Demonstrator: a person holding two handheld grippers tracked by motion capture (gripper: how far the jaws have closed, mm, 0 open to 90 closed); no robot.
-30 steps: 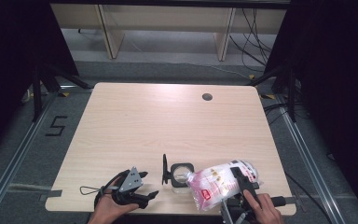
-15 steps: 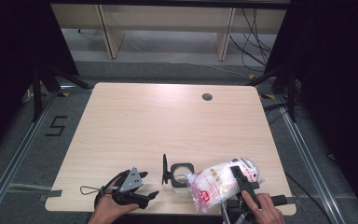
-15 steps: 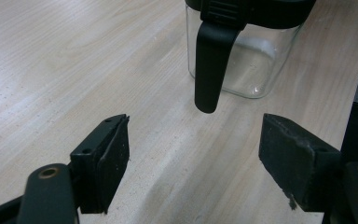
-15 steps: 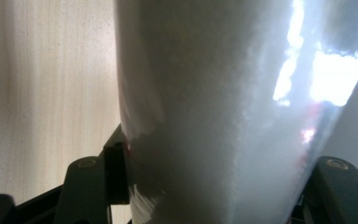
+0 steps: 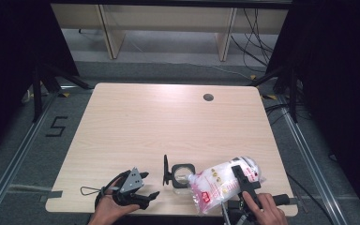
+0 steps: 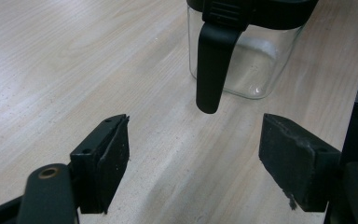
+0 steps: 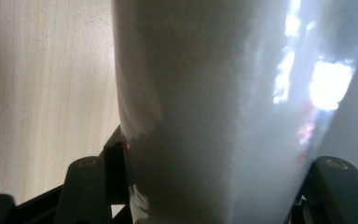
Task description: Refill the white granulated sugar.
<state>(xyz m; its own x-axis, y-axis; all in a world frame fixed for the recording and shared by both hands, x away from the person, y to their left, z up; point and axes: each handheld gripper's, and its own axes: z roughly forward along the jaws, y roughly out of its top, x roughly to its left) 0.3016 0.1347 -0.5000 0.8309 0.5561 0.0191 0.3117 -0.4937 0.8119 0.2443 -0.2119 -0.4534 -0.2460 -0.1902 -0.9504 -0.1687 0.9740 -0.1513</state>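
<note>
White grains are sitting packed inside the plastic bag (image 5: 225, 183) that the right gripper (image 5: 242, 180) is holding at the near right edge of the tabletop (image 5: 136, 126). Its fingers are pinching the bag from both sides; in the right gripper view the bag (image 7: 214, 116) is bulging between them and rising out of the top of the picture. The bag is tilting with its lower corner towards the glass jar (image 5: 182, 174), and that corner is hanging at the jar's open mouth.

Compared with a second ago, nothing is shifting: the bag is keeping the same tilt, the jar is standing in the same spot, and both hands are resting where they were. I take that to mean the pouring is either running slowly or just about to start, since the jar is looking almost empty through the glass. A steeper tilt seems to be what is needed next.

At the near left edge, the left gripper (image 5: 136, 192) is lying low over the wood, its fingers spread wide with nothing between them. In the left gripper view they are pointing at the jar (image 6: 242, 60), whose black lid flap (image 6: 212, 65) is hanging down over the glass. It seems ready to steady the jar if it slides.

Farther off, the bare wood is running to a round cable hole (image 5: 208, 97) near the far edge.
</note>
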